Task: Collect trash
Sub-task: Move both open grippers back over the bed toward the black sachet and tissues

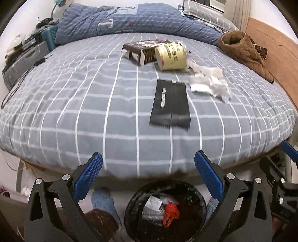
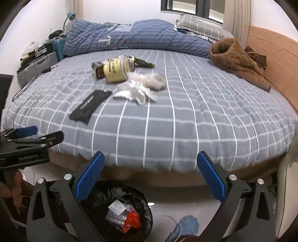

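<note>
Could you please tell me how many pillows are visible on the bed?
1: a grey checked pillow at the far side of the bed, under the window, beside the folded blue duvet. That duvet may hide others.

Both cameras sit low at the foot of the bed [image 1: 93,104], each looking forward between its own two blue-padded fingers, across the checked cover toward the rolled blue quilt [image 1: 130,20] at the far side. The left wrist view stands directly over the bin [image 1: 165,210] and sees the right gripper [image 1: 279,167] at its right edge. The right wrist view stands a little further right and back, with the bin [image 2: 119,208] low and left of centre and the left gripper [image 2: 37,135] at its left edge; it also takes in the window [image 2: 191,7]. Both views share the bed, the bin, the litter on the cover, the brown jacket [image 1: 244,52] and the headboard [image 2: 275,61]
</note>
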Available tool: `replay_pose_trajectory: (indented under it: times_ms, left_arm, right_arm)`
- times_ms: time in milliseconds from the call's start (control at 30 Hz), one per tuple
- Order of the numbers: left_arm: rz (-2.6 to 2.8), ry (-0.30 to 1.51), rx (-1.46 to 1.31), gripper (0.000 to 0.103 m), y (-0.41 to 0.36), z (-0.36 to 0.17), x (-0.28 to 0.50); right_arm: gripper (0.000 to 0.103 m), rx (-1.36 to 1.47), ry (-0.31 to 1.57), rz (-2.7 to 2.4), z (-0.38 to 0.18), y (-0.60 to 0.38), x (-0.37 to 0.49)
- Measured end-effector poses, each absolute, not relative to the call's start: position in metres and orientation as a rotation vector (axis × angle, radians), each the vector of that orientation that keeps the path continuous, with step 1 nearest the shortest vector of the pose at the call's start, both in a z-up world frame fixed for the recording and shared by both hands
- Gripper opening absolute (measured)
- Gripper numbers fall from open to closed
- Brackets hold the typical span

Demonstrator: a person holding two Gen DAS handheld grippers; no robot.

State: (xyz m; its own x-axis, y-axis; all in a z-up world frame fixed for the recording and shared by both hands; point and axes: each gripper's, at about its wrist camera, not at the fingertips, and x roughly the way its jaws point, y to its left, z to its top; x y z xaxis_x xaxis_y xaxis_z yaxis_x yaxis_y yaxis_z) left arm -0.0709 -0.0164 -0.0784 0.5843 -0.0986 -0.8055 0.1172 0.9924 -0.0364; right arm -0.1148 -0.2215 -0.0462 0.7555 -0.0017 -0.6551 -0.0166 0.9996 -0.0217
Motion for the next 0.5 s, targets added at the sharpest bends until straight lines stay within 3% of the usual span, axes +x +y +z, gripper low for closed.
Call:
replay_pose_trajectory:
  times_ms: [300, 500]
  left_arm:
    - [-0.14, 0.942, 0.037, 0.097, -0.034, -0.078, -0.023]
    - [-0.146, 0.961, 0.06, 0.096, -0.043, -0.085, 0.001]
  right_arm:
    - [0.095, -0.021, 0.685, 0.05, -0.032, -0.225, -0.077]
    - [0.085, -0.04, 0.706, 0.101, -0.034, -0.22, -0.041]
